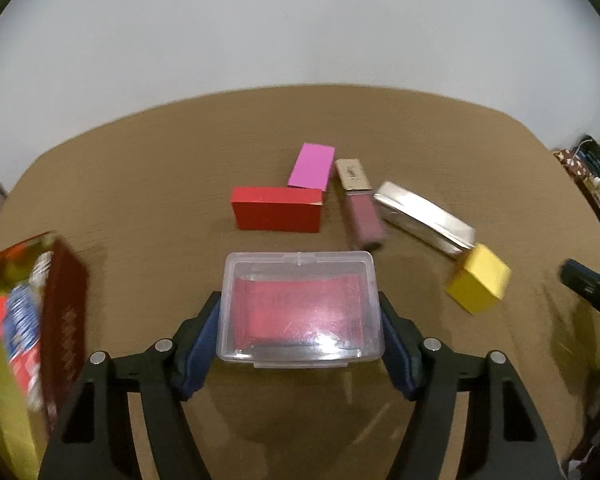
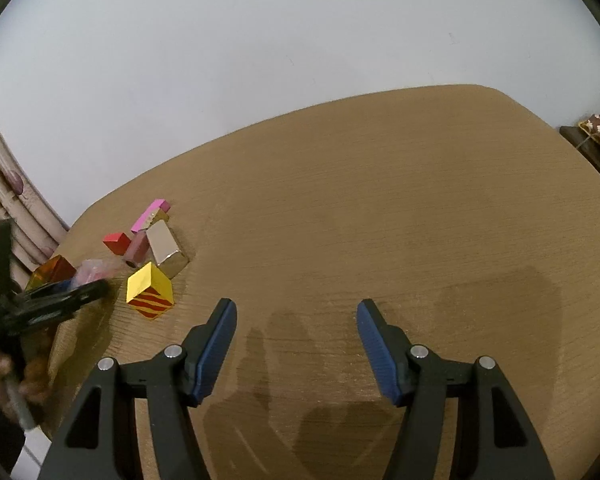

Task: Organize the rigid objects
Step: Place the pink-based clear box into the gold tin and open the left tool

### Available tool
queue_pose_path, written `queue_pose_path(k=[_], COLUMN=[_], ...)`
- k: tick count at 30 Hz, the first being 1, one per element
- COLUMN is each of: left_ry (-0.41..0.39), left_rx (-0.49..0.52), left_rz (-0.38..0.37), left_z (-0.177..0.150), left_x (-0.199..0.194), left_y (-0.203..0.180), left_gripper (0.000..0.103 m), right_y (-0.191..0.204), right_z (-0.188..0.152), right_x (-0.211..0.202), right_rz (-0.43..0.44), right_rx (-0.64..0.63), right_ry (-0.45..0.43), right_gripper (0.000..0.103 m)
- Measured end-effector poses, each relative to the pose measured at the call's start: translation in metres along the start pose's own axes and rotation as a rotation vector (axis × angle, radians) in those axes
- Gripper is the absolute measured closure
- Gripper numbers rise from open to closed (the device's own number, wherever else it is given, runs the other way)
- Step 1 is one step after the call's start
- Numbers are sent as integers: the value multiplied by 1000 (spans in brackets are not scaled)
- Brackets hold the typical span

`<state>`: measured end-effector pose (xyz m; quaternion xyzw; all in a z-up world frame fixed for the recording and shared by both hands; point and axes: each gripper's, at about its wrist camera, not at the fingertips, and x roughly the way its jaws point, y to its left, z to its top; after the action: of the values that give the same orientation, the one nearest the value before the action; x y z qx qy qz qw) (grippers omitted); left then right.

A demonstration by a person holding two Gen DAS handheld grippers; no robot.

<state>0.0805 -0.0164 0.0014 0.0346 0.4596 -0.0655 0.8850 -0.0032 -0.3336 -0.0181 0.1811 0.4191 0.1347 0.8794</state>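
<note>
1 clear case (image 1: 300, 304), 1 red box (image 1: 277, 209), 1 pink box (image 1: 312, 166).

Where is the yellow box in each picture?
Left wrist view: the yellow box sits at the right, just below the silver box.
Right wrist view: the yellow box sits at the lower left, showing a red-striped side, again just below the silver box.
Shared landmark: the silver box, right next to it in both views.

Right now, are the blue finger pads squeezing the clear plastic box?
Touching. The left wrist view shows both pads of the left gripper pressed against the clear plastic box's sides.
</note>
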Motion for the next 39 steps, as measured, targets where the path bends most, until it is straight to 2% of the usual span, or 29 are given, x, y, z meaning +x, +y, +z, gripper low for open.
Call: queue_pose_path(k=[6, 8, 11, 15, 18, 21, 23, 27, 31, 35, 37, 39], left_ry=[-42, -37, 19, 113, 168, 201, 217, 227, 235, 253, 238, 225], left_rx=[-35, -58, -98, -124, -163, -176, -185, -220, -257, -228, -227, -233], left_rz=[47, 92, 169, 277, 299, 298, 331, 312, 290, 297, 303, 291], left_z=[-5, -7, -12, -25, -33, -37, -39, -40, -40, -41, -41, -43], left_x=[-78, -98, -113, -100, -75, -52, -44, -28, -23, -21, -27, -32], left_y=[18, 42, 93, 154, 185, 196, 203, 218, 228, 227, 225, 226], left_gripper=[36, 36, 36, 36, 36, 36, 36, 35, 35, 33, 28, 28], right_y=[2, 3, 4, 6, 9, 11, 13, 14, 17, 16, 16, 16], right_z=[0, 0, -1, 0, 1, 0, 1, 0, -1, 0, 0, 0], right_x=[2, 4, 5, 8, 11, 14, 16, 19, 23, 25, 25, 26], right_rz=[-7, -8, -14, -19, -30, -37, -41, -46, -51, -44, -42, -40], right_rx=[-2, -2, -6, -12, -22, -27, -29, -35, -43, -41, -37, -36], right_ry=[9, 13, 15, 19, 23, 25, 27, 27, 27, 24, 23, 22], right_gripper=[39, 39, 39, 39, 38, 38, 38, 38, 37, 37, 37, 37])
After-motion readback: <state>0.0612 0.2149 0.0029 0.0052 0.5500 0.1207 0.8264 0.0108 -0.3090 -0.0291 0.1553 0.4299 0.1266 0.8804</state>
